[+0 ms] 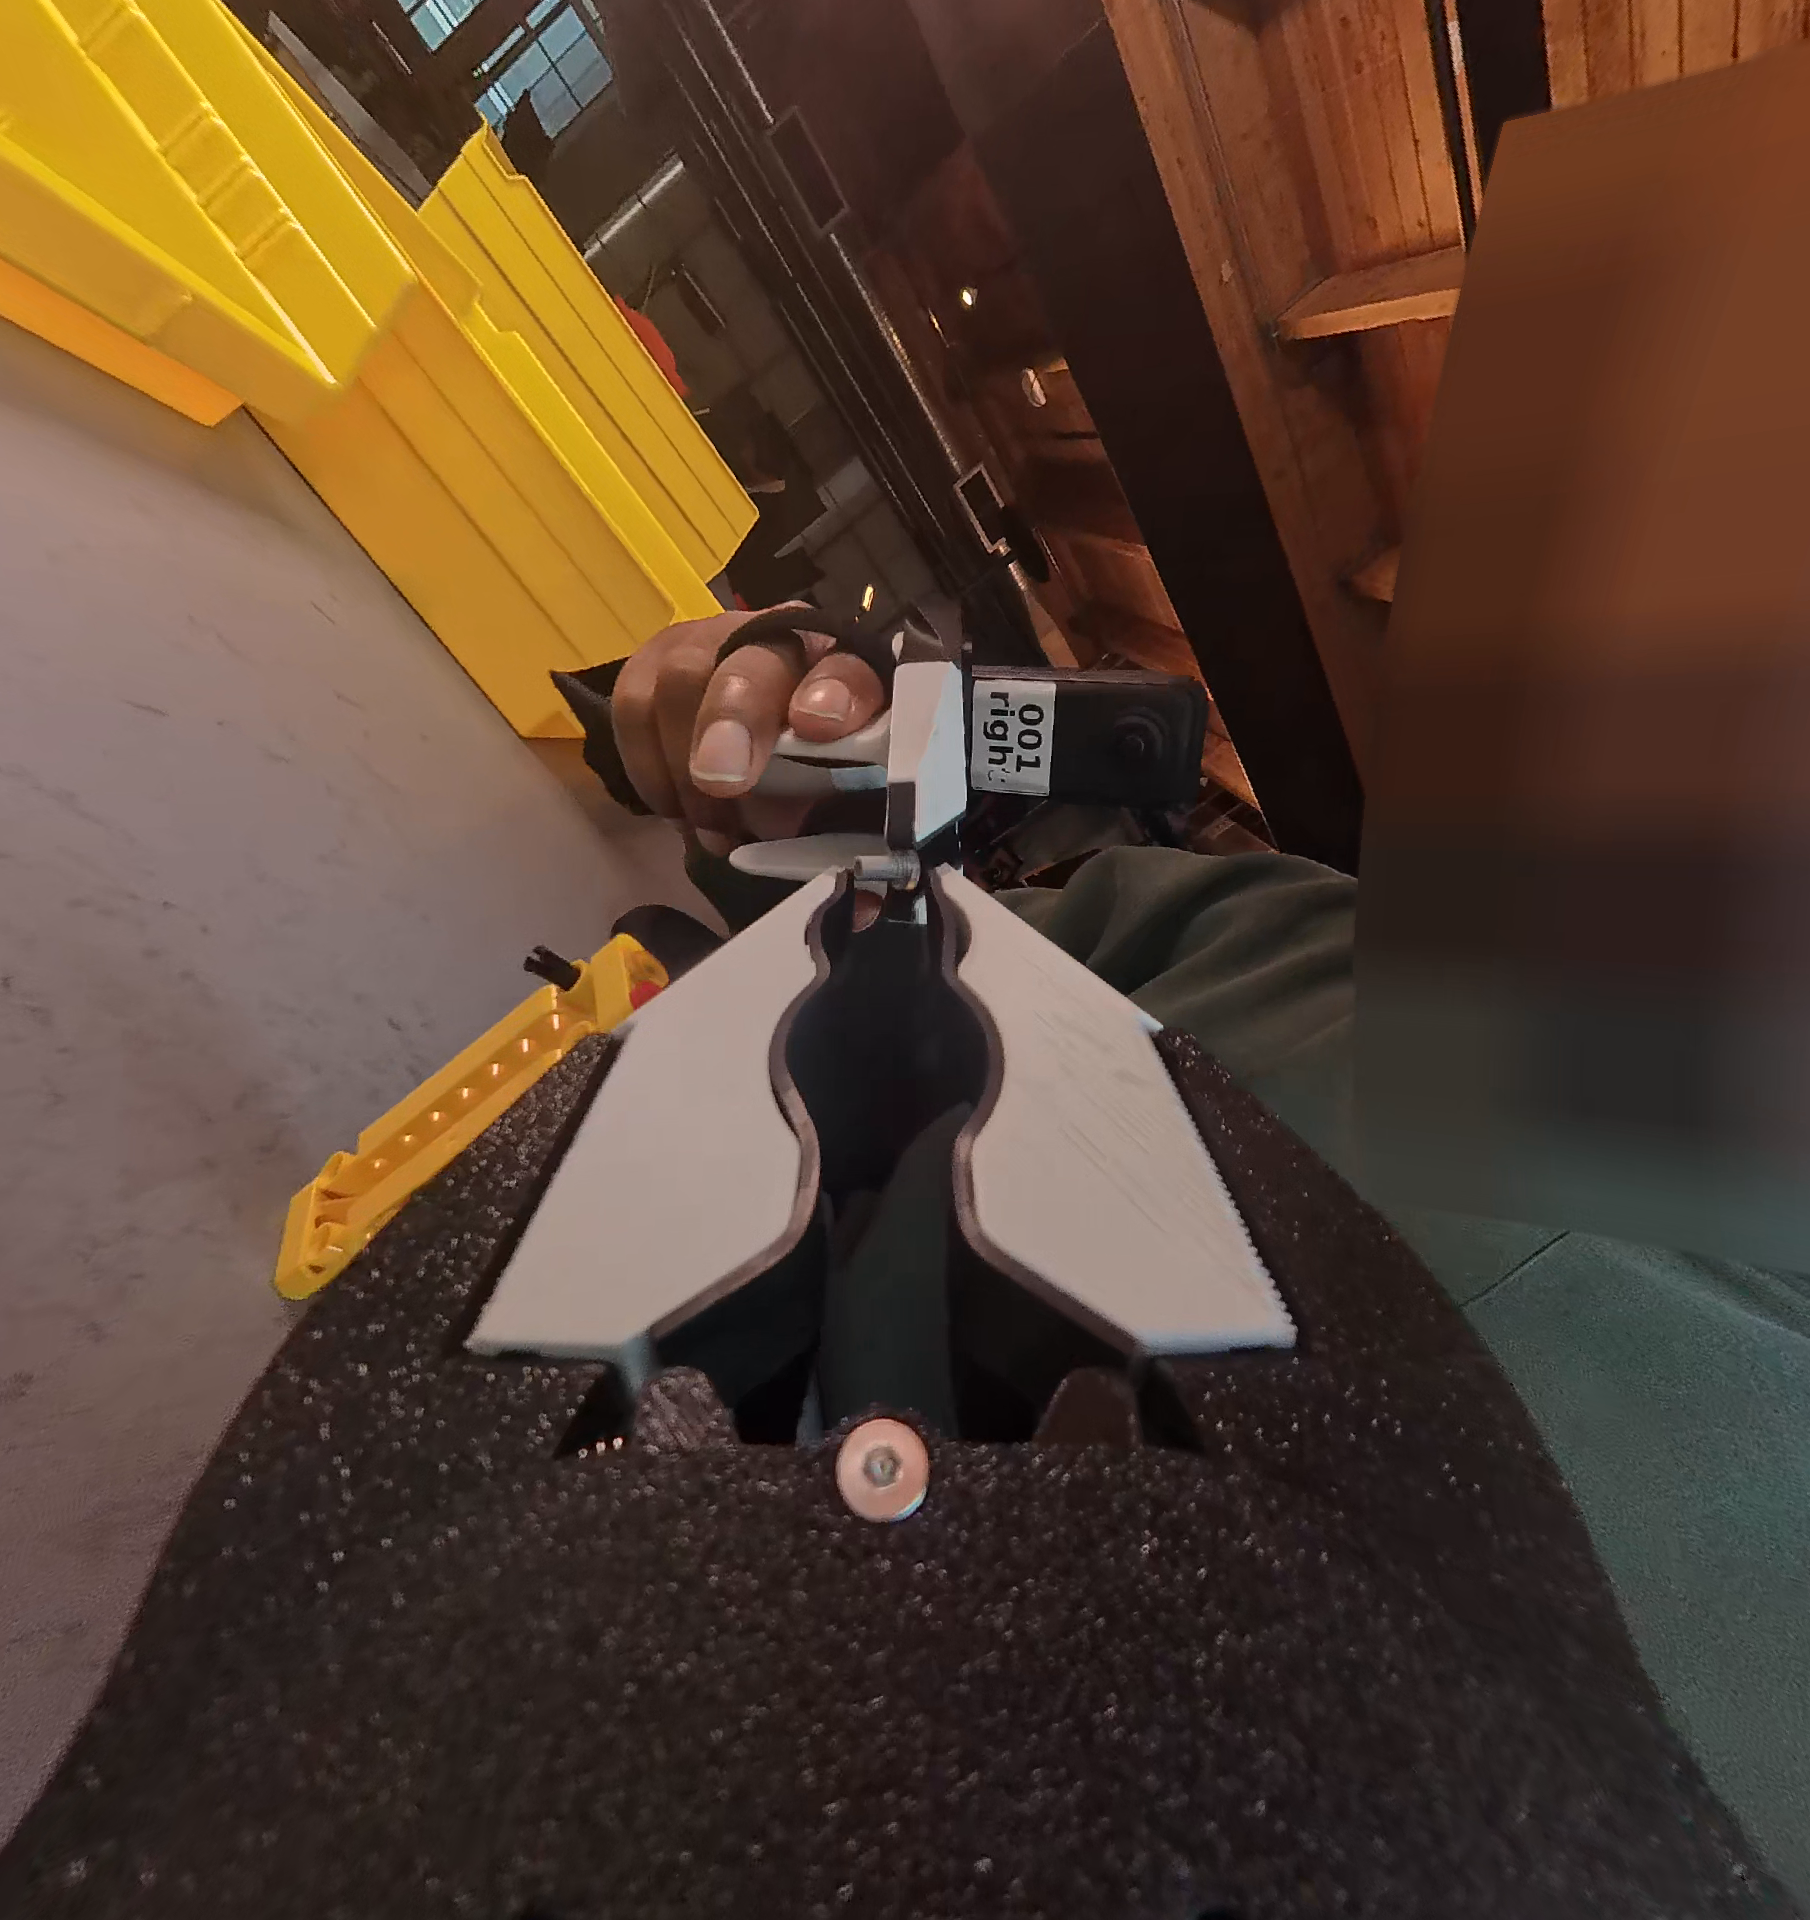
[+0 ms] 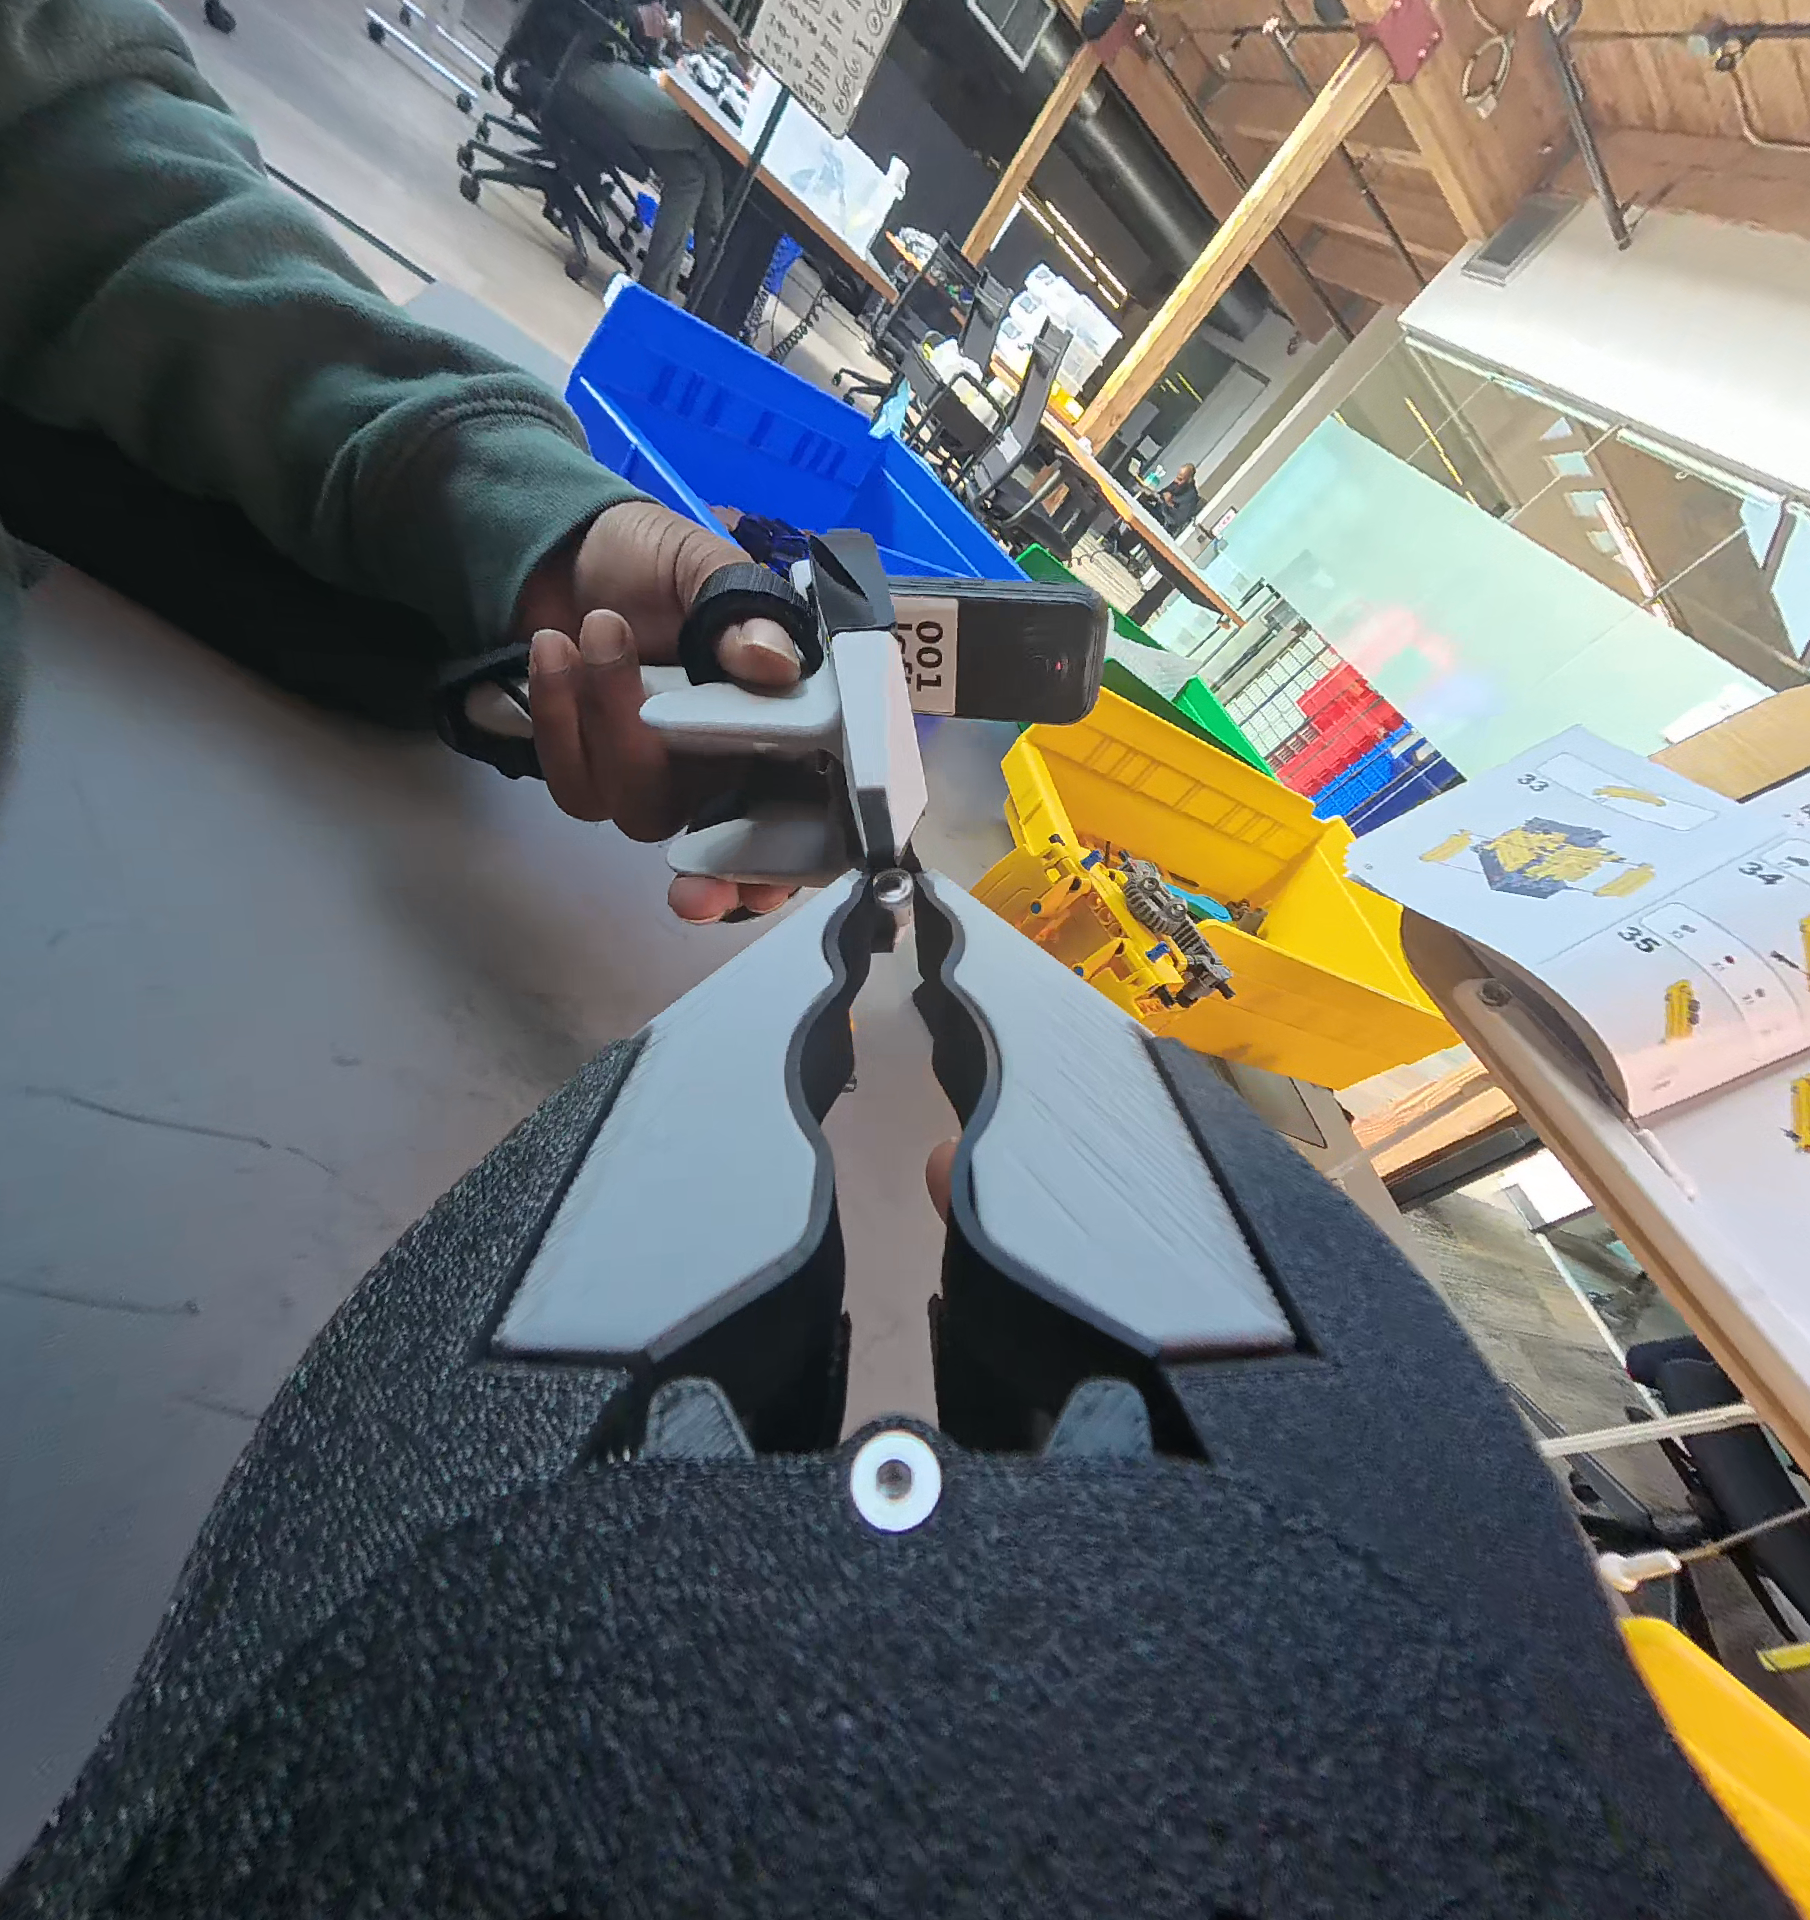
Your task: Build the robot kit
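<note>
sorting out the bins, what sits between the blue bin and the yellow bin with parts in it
A green bin, only partly visible, sits between the blue bin and the yellow bin. This shows in the right wrist view.

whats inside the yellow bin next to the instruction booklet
The yellow bin holds a yellow building-toy assembly with grey gears and small blue pins. The bin's near wall hides the bottom, so deeper parts cannot be seen.

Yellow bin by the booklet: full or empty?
Partly filled: yellow bin holds yellow and grey toy parts along one side.
</note>
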{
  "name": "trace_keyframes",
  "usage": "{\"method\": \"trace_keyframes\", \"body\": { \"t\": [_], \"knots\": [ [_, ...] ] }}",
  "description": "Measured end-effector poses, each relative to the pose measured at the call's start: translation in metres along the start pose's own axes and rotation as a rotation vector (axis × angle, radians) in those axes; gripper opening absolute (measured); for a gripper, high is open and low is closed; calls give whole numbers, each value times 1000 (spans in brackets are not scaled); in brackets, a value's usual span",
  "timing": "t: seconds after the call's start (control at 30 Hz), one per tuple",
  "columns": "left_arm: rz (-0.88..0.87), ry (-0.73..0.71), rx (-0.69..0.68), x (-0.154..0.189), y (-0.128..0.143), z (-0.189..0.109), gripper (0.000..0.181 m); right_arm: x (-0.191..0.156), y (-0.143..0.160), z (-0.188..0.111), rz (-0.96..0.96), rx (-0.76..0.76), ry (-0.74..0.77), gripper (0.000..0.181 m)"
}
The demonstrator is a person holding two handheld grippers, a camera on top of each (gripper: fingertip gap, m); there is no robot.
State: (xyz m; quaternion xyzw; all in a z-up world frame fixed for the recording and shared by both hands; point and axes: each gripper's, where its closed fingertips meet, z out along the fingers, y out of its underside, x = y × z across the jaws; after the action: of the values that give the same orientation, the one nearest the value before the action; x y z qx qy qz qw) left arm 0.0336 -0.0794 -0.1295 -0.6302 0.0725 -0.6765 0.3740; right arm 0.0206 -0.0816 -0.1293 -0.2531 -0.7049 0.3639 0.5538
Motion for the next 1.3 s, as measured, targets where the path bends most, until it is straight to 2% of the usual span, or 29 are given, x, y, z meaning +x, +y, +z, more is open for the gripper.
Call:
{"method": "trace_keyframes", "body": {
  "t": [0.4,0.7,1.07,1.3],
  "knots": [
    [-9,127,59,18,-6,0,14,4,-22,-3,172,145,-11,7],
    [24,183,54,30,-5,1,4,3,-29,-6,213,184,-39,7],
    [102,100,55,24,-7,0,3,5,-22,-5,211,150,-37,7],
    [262,-81,32,8,-9,-4,3,7,-5,1,198,61,-11,7]
  ]
}}
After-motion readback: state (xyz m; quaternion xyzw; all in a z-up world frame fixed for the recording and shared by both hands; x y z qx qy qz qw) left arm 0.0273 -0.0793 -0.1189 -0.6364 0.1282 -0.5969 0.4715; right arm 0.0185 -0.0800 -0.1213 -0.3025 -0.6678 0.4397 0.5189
